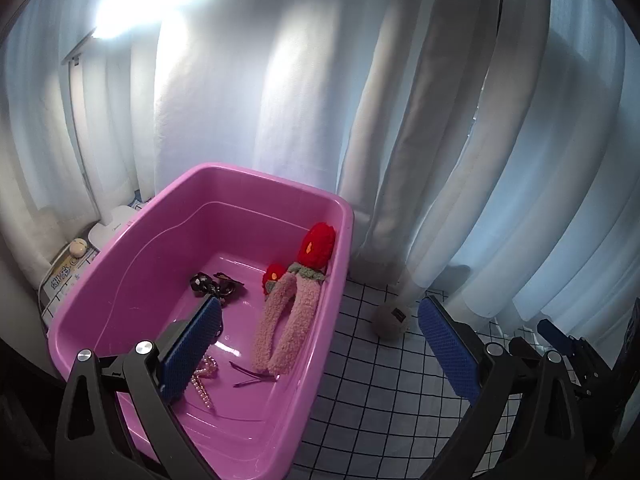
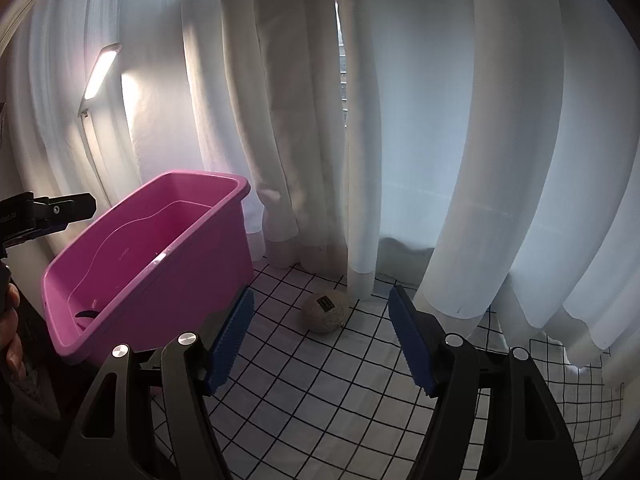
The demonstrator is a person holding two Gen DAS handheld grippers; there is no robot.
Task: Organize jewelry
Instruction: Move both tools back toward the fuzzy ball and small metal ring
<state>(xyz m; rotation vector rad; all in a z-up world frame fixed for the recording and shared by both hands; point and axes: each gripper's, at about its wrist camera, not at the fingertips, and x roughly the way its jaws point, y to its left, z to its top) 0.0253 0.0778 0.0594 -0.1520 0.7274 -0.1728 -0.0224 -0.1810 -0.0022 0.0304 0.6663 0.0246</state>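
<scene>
A pink plastic tub [image 1: 344, 216] stands on a checked tablecloth. Inside it lie a fuzzy pink headband [image 1: 280, 320] with red pompoms [image 1: 316, 244], a dark hair tie [image 1: 216, 284], a string of pearls [image 1: 204, 380] and a thin purple hair clip [image 1: 252, 376]. My left gripper [image 1: 320, 312] hangs open above the tub's near right side, its left pad over the tub and its right pad over the cloth, nothing between them. My right gripper [image 2: 322, 312] is open and empty to the right of the tub [image 2: 152, 292], above the cloth.
A small grey round speaker-like ball [image 2: 325, 312] sits on the checked cloth [image 2: 320, 400] near the white curtains [image 2: 440, 160]. A lit desk lamp [image 2: 100, 72] stands behind the tub. A hand [image 2: 10, 328] and the other gripper's body show at the left edge.
</scene>
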